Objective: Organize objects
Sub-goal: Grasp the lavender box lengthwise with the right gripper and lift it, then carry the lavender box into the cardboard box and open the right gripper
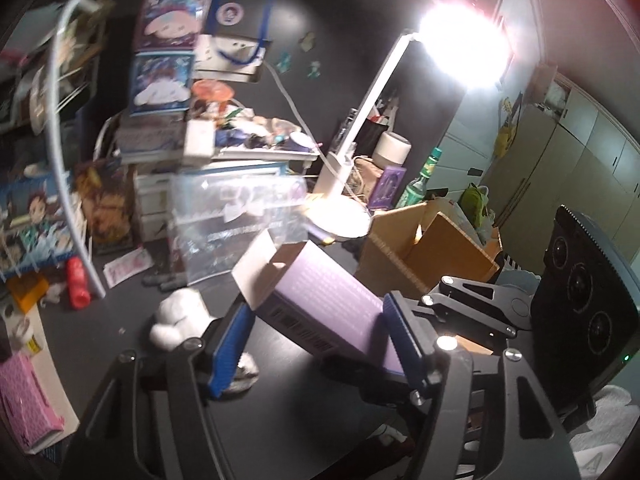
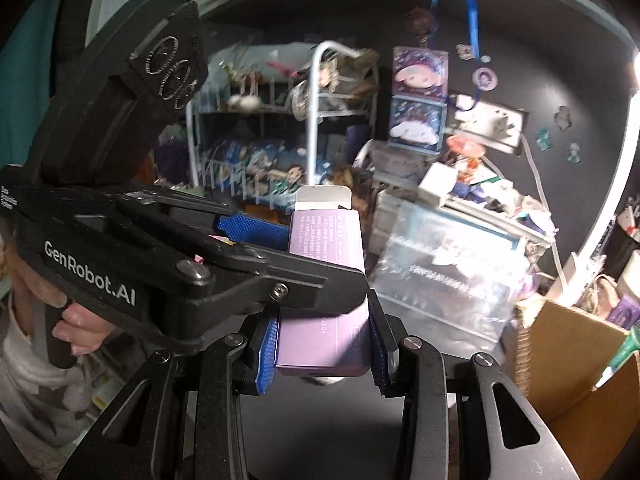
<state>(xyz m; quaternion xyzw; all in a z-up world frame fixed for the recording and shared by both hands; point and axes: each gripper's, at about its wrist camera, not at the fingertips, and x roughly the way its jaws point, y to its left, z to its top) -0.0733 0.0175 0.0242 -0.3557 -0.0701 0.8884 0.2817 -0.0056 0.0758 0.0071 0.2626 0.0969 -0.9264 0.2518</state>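
Both tongs, left tongs (image 1: 316, 344) and right tongs (image 2: 324, 354), clench the purple box (image 2: 324, 280) (flap open at 12 o'clock), steadying it above the bench (image 1: 132, 320).

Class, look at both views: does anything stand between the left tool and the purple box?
Nothing visible does. The purple box sits between the fingers of the left tool, and the right tool grips it too.

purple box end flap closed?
No. In the right wrist view the purple box has its white top flap standing open, while the right gripper clamps its lower end.
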